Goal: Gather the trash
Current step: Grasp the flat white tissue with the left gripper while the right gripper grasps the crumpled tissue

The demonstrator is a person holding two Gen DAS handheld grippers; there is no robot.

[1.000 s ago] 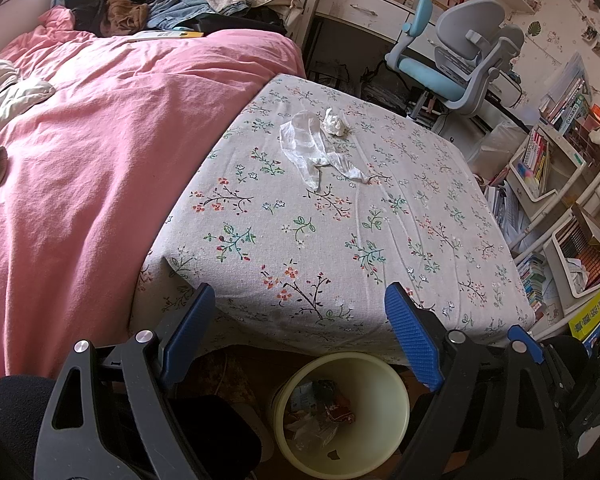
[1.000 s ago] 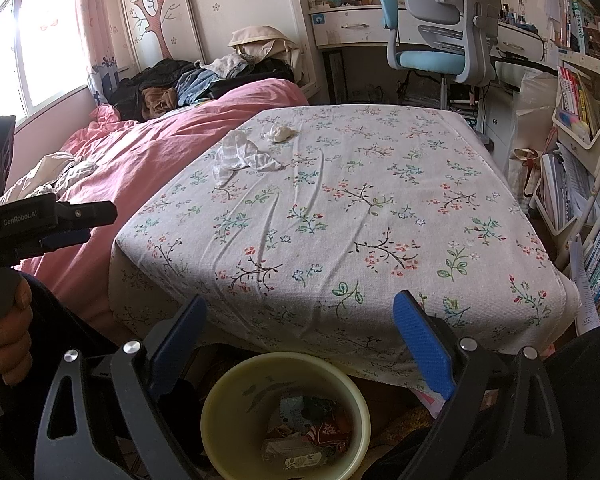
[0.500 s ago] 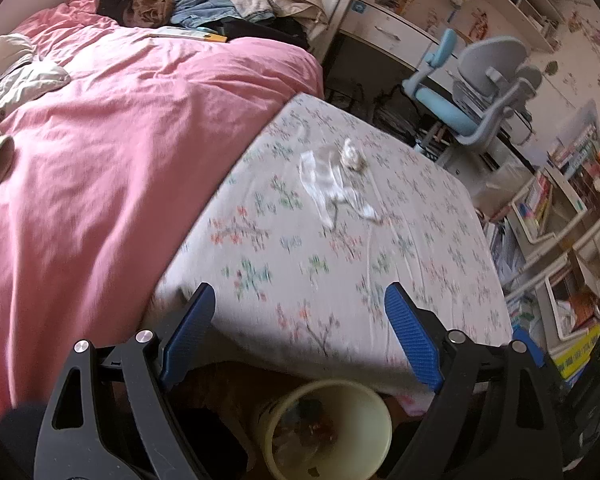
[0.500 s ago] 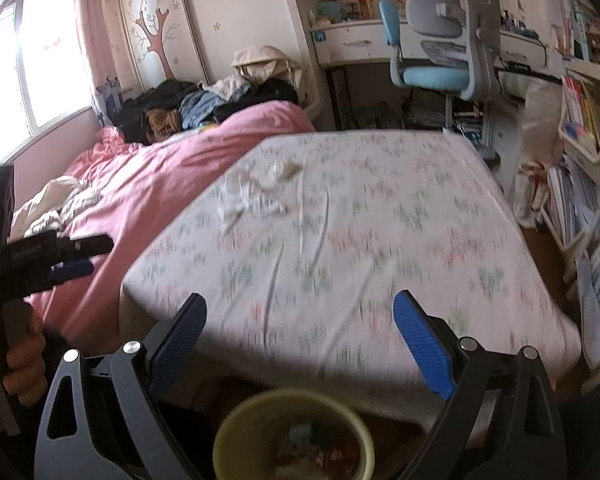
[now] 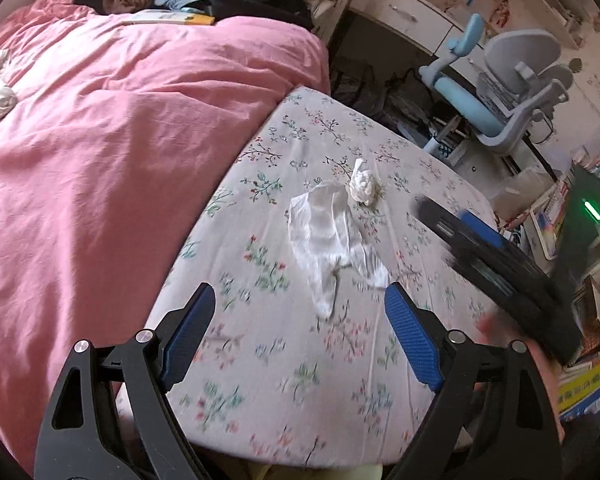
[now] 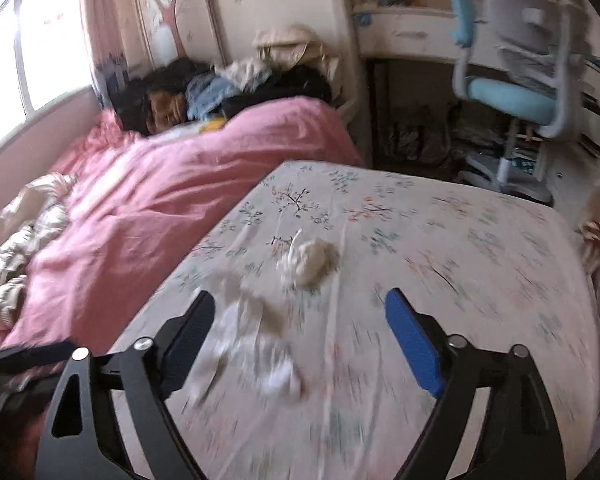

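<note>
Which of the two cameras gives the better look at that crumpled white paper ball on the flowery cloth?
The left wrist view: the crumpled paper ball is sharp there, lying just beyond the clear plastic bag. In the right wrist view it sits closer and larger, but motion blur smears its creases.

Floral-clothed table [image 5: 300, 392]: clear plastic bag [image 5: 324, 236], crumpled tissue [image 5: 362, 186] just beside (apart).

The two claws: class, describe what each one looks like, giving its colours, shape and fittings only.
Left claw and right claw match: black skeletal arms with triangular cut-outs, silver round pivot bolts, and blue finger pads with a fine ribbed texture. No cables or sleeves show.
</note>
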